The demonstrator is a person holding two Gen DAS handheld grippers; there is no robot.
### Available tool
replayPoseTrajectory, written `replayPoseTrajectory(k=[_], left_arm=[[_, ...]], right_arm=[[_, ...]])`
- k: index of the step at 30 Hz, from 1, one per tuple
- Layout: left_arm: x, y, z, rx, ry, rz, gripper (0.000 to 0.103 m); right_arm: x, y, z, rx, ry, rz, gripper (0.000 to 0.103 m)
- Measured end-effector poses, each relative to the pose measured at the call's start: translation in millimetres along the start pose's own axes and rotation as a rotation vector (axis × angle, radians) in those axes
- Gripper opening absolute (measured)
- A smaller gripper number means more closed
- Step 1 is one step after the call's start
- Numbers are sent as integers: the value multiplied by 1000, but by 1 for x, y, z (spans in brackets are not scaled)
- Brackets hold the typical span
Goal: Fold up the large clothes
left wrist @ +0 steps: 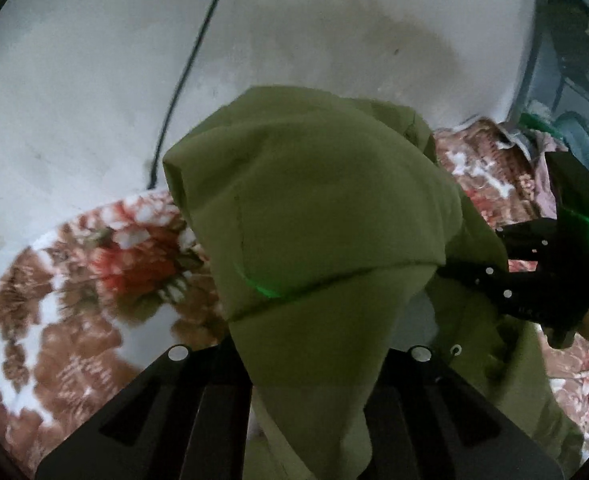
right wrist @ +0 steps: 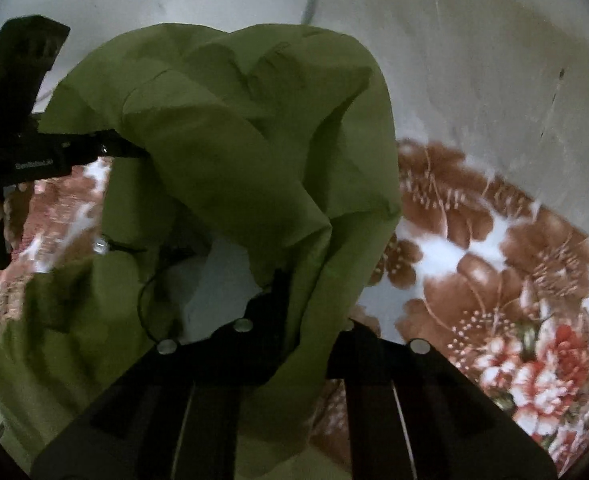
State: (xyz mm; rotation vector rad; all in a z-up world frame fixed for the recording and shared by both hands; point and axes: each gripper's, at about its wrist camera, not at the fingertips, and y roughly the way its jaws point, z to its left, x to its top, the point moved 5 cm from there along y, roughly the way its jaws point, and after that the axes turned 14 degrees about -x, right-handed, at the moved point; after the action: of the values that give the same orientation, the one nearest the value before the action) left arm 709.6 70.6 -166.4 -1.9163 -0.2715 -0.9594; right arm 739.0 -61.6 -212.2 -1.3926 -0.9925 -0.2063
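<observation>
An olive-green garment (left wrist: 314, 208) hangs bunched in the air above a floral blanket. My left gripper (left wrist: 306, 360) is shut on a fold of it; the cloth drapes over both fingers and hides the tips. My right gripper (right wrist: 294, 332) is shut on another part of the same garment (right wrist: 234, 152), cloth covering its fingertips too. In the left wrist view the right gripper (left wrist: 446, 268) shows at the right, its tip buried in the cloth. In the right wrist view the left gripper (right wrist: 134, 150) shows at the left, its fingers clamped on the fabric.
A brown, red and white floral blanket (right wrist: 494, 280) covers the bed below; it also shows in the left wrist view (left wrist: 74, 300). A pale wall (left wrist: 94, 80) with a dark cable (left wrist: 186, 68) stands behind. Dark furniture (left wrist: 566, 60) sits at the far right.
</observation>
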Motion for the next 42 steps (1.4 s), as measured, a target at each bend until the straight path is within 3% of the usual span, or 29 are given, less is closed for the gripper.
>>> replayPoseTrajectory(k=[7, 13, 20, 26, 28, 30, 32, 34, 36, 38, 42], left_arm=[[-53, -83, -61, 52, 28, -52, 3], [-135, -129, -107, 95, -4, -61, 3], [-250, -130, -142, 79, -119, 33, 2], [-320, -117, -156, 125, -168, 82, 3], [-343, -113, -157, 159, -172, 106, 8], [-358, -116, -159, 183, -179, 113, 35], [-372, -127, -160, 201, -191, 106, 46], [-389, -140, -162, 208, -209, 109, 57], [-408, -163, -163, 228, -256, 114, 65], [-423, -189, -163, 238, -322, 100, 75], [-414, -241, -174, 262, -334, 70, 89]], right_arm=[[-18, -91, 36, 53, -39, -52, 9], [-74, -142, 64, 91, 7, -15, 9], [-168, -169, 107, 97, -14, 75, 9], [-232, -166, 121, 71, 16, 151, 9], [-247, -166, 124, 61, 11, 165, 8], [-261, -165, 125, 51, 6, 182, 9], [-271, -169, 126, 48, 11, 195, 9], [-277, -171, 122, 32, 25, 205, 17], [-285, -182, 115, 19, 60, 216, 69], [-286, -198, 105, -3, 107, 202, 91], [-271, -231, 88, -80, 125, 190, 98]])
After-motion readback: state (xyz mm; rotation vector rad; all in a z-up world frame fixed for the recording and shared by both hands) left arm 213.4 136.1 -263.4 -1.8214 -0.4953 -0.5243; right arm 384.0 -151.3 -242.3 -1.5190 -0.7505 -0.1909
